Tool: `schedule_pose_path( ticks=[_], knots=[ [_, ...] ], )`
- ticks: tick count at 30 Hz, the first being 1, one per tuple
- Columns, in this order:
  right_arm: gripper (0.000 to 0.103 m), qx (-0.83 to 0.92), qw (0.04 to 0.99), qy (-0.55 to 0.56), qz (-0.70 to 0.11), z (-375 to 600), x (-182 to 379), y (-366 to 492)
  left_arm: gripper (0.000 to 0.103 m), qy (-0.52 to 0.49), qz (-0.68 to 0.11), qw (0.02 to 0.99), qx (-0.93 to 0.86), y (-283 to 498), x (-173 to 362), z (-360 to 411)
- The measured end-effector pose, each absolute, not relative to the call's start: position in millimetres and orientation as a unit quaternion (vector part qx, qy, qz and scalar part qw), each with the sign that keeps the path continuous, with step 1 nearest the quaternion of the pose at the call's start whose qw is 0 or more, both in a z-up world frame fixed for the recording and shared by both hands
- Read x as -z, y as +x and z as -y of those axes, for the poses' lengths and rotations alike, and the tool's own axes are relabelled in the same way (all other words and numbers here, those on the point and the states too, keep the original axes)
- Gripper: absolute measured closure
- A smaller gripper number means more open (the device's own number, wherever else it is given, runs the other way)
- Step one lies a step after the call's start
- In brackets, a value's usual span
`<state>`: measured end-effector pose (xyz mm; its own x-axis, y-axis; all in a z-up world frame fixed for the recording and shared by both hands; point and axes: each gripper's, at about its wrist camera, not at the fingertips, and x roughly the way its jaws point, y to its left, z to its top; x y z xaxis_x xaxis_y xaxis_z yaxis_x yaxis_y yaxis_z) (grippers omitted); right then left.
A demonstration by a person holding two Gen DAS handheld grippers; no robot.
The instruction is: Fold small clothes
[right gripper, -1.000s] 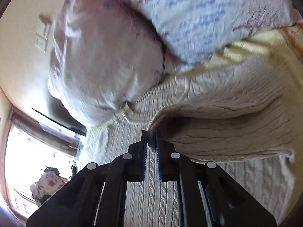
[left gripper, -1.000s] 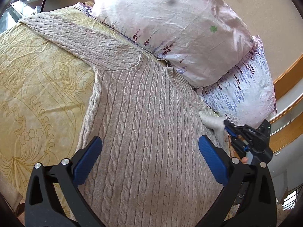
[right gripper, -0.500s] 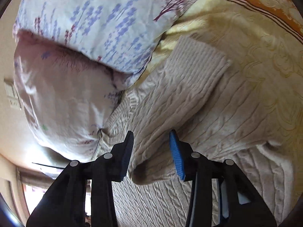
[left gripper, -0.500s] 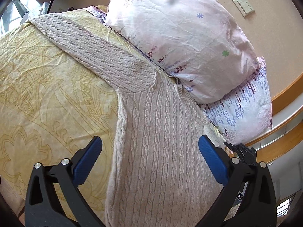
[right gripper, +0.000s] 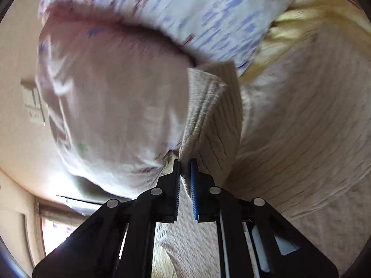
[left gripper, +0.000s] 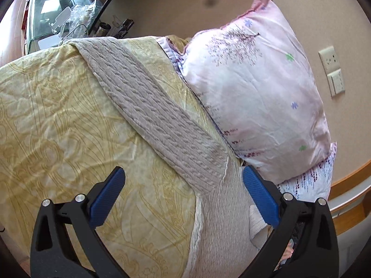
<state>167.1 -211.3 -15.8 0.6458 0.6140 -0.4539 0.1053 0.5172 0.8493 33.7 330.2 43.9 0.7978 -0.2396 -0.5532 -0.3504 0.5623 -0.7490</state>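
A beige cable-knit sweater (left gripper: 222,220) lies on a yellow patterned bedspread (left gripper: 58,139). Its one sleeve (left gripper: 150,111) stretches out flat toward the far left. My left gripper (left gripper: 183,190) is open and empty, just above the sleeve's shoulder end. In the right wrist view my right gripper (right gripper: 185,169) is shut on the other sleeve (right gripper: 215,115), which stands lifted and folded above the sweater's body (right gripper: 301,150). The right view is blurred.
A pink floral pillow (left gripper: 255,88) leans against the wall right behind the sweater, on a second pillow with purple flowers (left gripper: 310,180). A glass side table with clutter (left gripper: 60,16) stands beyond the bed's far corner. A wooden rail (left gripper: 347,180) runs along the wall.
My right gripper opened half a second ago and has shut again on the sleeve, lifting it. My left gripper has swung left toward the outstretched sleeve, still open.
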Motion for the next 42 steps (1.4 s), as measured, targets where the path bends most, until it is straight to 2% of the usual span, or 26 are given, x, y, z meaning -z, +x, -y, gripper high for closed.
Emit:
schedule_pose_path(
  ticks=[3,5,7,15,18,20,21,23,28,30,31,32,37,42],
  knots=[
    [0.094,-0.192,0.786,0.403,-0.428,151.4,22.3,178.9,0.009,-0.486,-0.307,0.817,-0.04,39.5,-41.2,-353.6],
    [0.094,-0.193,0.788,0.365,-0.457,120.4,34.3,183.4,0.018,-0.494,-0.307,0.812,-0.047,43.8,-38.1,-365.8],
    [0.099,-0.196,0.778,0.349,-0.483,99.7,49.6,186.4,0.021,-0.499,-0.307,0.809,-0.052,47.8,-35.3,-374.5],
    [0.098,-0.208,0.77,0.286,-0.531,57.7,57.5,164.8,0.021,-0.511,-0.313,0.798,-0.067,61.9,-23.4,-398.4],
    [0.094,-0.22,0.769,0.285,-0.528,58.7,52.9,151.9,0.021,-0.529,-0.312,0.786,-0.074,69.4,-16.0,-408.2],
    [0.081,-0.221,0.773,0.28,-0.525,69.8,46.1,138.8,0.022,-0.547,-0.31,0.774,-0.08,74.3,-9.3,-415.7],
    [0.08,-0.221,0.774,0.279,-0.523,75.3,41.7,131.4,0.024,-0.557,-0.31,0.765,-0.085,76.3,-5.3,-419.3],
    [0.08,-0.221,0.776,0.283,-0.519,80.2,35.8,123.5,0.034,-0.585,-0.302,0.747,-0.092,77.8,3.5,-427.6],
    [0.08,-0.207,0.789,0.297,-0.497,106.0,17.8,104.1,0.048,-0.621,-0.275,0.724,-0.121,79.5,10.6,-449.0],
    [0.078,-0.203,0.793,0.304,-0.488,116.6,12.5,95.7,0.067,-0.626,-0.271,0.721,-0.12,85.6,13.9,-454.8],
    [0.075,-0.201,0.796,0.303,-0.484,123.3,9.6,91.0,0.088,-0.626,-0.271,0.722,-0.114,89.5,14.8,-455.2],
    [0.072,-0.199,0.799,0.3,-0.482,130.6,7.7,87.3,0.096,-0.623,-0.271,0.726,-0.11,92.7,13.7,-453.5],
    [0.072,-0.196,0.806,0.294,-0.475,176.1,1.8,78.0,0.097,-0.596,-0.231,0.767,-0.058,103.1,-25.5,-412.7],
    [0.071,-0.193,0.808,0.304,-0.467,223.4,0.6,78.9,0.097,-0.552,-0.21,0.805,0.047,122.7,-80.5,-320.7]
  ],
)
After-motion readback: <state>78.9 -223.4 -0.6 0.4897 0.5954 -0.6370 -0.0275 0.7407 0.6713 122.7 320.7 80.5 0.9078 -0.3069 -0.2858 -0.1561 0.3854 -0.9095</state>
